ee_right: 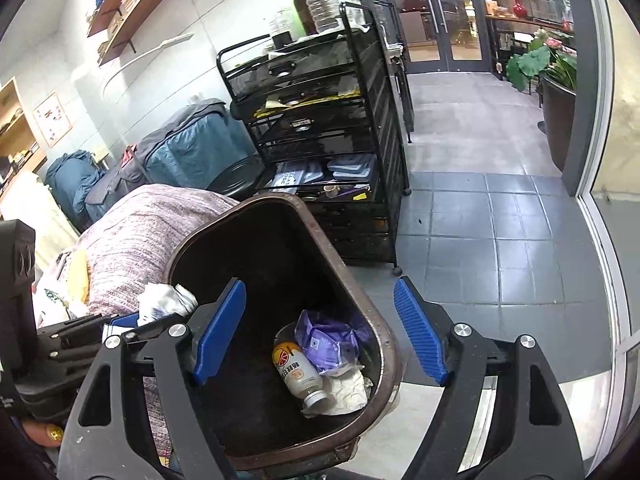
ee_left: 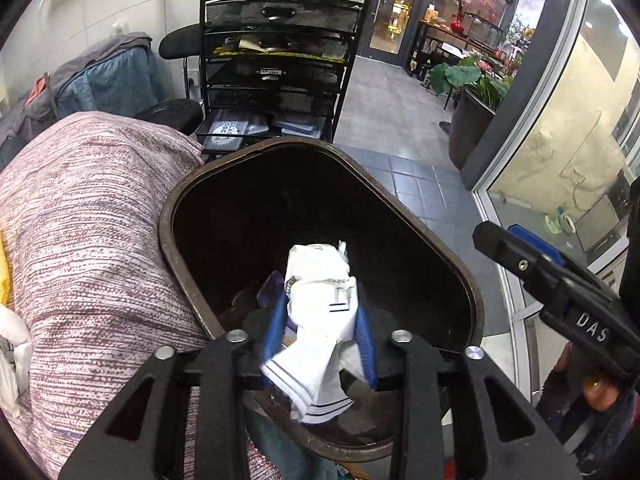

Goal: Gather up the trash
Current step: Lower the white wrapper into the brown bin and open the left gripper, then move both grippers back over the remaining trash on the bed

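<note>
Left tongs [ee_left: 320,336], pads around crumpled white wrapper [ee_left: 324,304], hang above the bin [ee_left: 460,276]; right tongs [ee_right: 320,332] gape empty.

I see a black mesh drawer cart [ee_right: 320,128] with bottles [ee_right: 320,0] on top, standing on grey floor tiles [ee_right: 480,232]. A speckled pinkish cushion [ee_left: 88,220] lies left, blue-grey bags [ee_right: 188,148] behind it. A potted plant [ee_left: 476,88] stands beside the glass doors [ee_right: 436,16].
</note>
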